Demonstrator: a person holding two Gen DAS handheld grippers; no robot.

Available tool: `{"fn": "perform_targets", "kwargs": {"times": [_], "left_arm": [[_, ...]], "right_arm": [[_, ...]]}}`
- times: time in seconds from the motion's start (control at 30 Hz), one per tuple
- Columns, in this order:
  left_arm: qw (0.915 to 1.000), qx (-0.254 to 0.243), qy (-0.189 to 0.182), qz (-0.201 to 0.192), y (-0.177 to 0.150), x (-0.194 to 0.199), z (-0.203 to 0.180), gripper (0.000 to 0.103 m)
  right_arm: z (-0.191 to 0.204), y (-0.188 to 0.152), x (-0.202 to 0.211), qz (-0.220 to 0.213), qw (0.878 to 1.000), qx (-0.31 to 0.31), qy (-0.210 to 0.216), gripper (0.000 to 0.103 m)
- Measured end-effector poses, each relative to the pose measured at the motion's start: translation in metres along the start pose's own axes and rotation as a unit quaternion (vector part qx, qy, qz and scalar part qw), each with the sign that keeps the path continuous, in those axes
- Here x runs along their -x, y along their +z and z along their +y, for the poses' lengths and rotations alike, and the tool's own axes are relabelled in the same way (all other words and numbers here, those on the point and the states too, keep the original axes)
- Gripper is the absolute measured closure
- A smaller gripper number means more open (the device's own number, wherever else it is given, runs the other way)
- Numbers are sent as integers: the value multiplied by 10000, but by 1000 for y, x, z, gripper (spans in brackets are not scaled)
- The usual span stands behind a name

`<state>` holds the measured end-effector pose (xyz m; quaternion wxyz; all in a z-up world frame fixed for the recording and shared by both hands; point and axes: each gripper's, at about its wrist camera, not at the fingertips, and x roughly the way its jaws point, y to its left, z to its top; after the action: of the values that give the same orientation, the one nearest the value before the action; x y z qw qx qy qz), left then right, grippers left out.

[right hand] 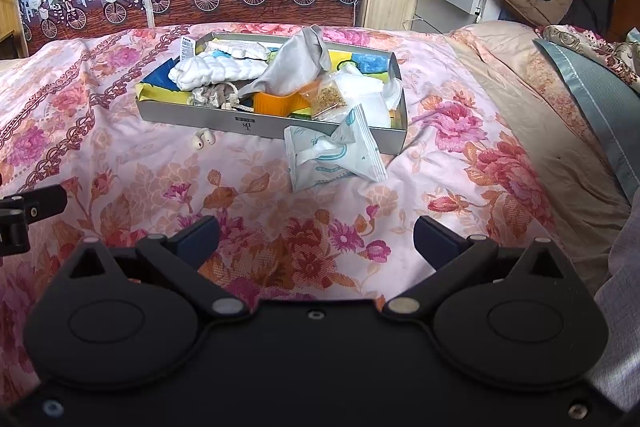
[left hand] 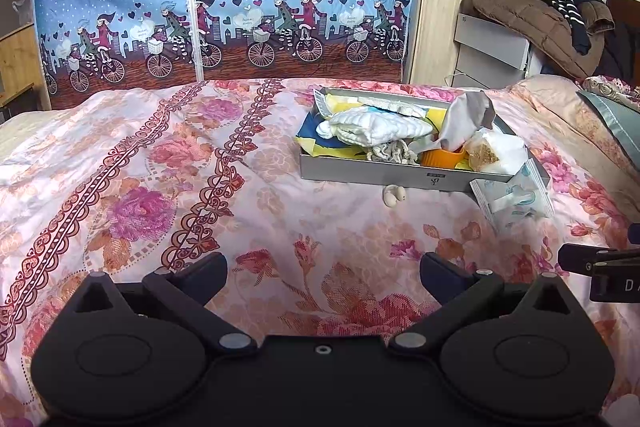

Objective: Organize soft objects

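A bed (right hand: 460, 163) with a pink flowered cover fills both views. On it lies a shallow grey box (right hand: 256, 125), crowded with soft things: a folded white cloth (right hand: 212, 69), a grey cloth (right hand: 292, 67) standing up in a heap, and a clear bag of grain (right hand: 328, 101). A white and blue packet (right hand: 332, 157) leans on the box's near wall, half on the cover. A small cream earbud case (right hand: 203, 140) lies just beside that wall. The left hand-held gripper (left hand: 323, 277) and the right hand-held gripper (right hand: 316, 239) hover above the cover, both spread wide and empty.
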<state>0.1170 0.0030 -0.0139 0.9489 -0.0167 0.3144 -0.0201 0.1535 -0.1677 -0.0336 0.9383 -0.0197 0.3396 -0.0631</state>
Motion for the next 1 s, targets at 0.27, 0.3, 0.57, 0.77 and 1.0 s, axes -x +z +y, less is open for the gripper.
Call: {"fn": "perform_targets", "kwargs": {"times": [0.27,0.3,0.57,0.77,1.0], "left_arm": [[10000,-13,-1,14,-2,0,-1,1],[10000,-14,-2,14,-2,0,-1,1],[10000,-14,-2,20,-2,-1,-1,1],[10000,-17,-1,25,-2,-1,-1,1],[10000,5,39,81,-6,-1,-2,1]], "right_arm": [[1,0,0,3,10000,3,-3,0],[1,-1,0,6,10000,10,-1,0],[0,-2,0,29,10000,39,1,0],[0,-2,0,40,10000,50,0,0],[-1,-3,-1,98,9999,106,27,0]]}}
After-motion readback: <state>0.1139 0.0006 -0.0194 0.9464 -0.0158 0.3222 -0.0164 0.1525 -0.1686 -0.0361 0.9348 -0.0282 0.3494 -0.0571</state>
